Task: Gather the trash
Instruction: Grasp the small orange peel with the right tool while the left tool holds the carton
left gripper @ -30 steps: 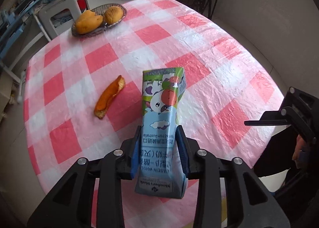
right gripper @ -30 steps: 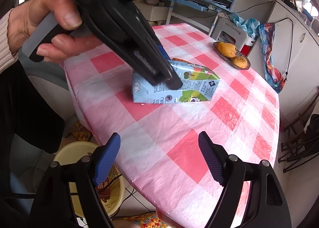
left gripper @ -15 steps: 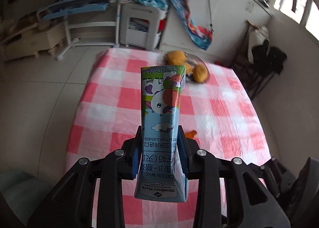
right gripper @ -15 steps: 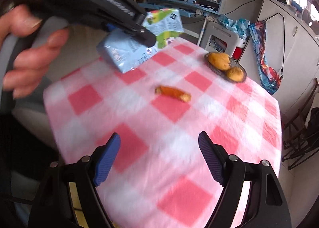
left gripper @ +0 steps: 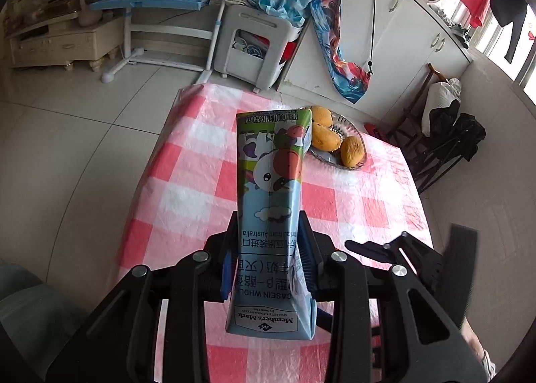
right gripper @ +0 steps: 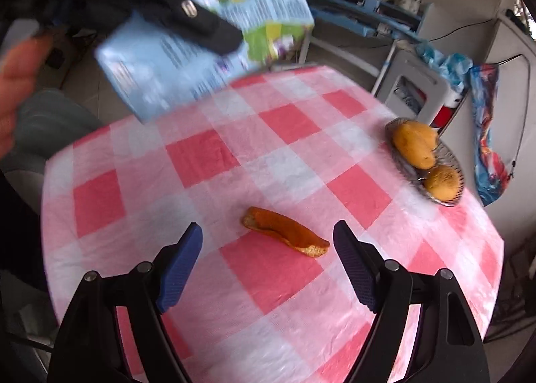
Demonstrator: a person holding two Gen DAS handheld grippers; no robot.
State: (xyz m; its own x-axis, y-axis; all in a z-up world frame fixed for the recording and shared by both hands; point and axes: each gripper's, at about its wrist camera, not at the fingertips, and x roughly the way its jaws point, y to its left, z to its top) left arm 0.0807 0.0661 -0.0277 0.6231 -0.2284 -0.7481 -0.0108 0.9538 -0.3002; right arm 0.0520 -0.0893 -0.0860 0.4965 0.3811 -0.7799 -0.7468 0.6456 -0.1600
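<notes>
Above the pink-checked tabletop (right gripper: 294,155), the left tongs (left gripper: 268,259) clamp the milk carton (left gripper: 271,202) low on its body, holding it clear in the air. The right tongs (right gripper: 268,262) hang wide open with nothing in them, their pads either side of the orange peel (right gripper: 284,232) lying flat on the cloth. To take the peel well, I'd bring the right tongs down until both pads straddle its middle, then close gently so the curl doesn't skid away. The dish of mangoes (right gripper: 423,158) sits well apart; leave it alone.
</notes>
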